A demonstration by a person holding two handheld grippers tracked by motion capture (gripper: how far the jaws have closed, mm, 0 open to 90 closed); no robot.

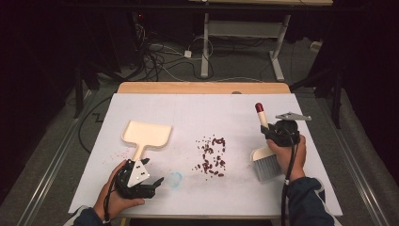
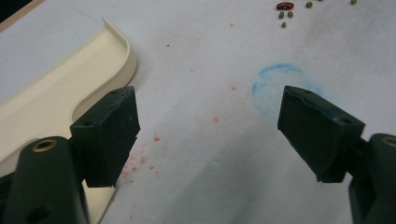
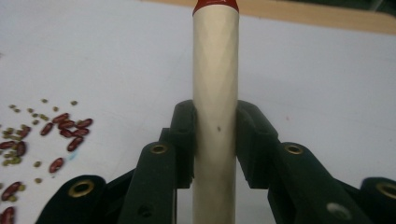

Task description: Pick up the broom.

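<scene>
Right gripper view: the right gripper (image 3: 215, 140) is clamped on the brush (image 1: 265, 157) handle, pads pressed on both sides of the cream shaft, approx. mid-length. In the high view the brush is held near the worktop's right edge, bristles toward the front edge, red-tipped handle pointing to the back. The beans (image 1: 211, 156) lie scattered at mid-worktop, well apart from the dustpan (image 1: 147, 134) toward the left edge. The left gripper (image 1: 149, 182) is spread wide w/ nothing between the jaws, just beside the dustpan's handle. Risks, as judged: the round shaft could be twisted in the pads under sweep pressure; beans could be flicked past the pan, which isn't held yet and could be pushed away; a hard stroke could send them off the front edge.
</scene>
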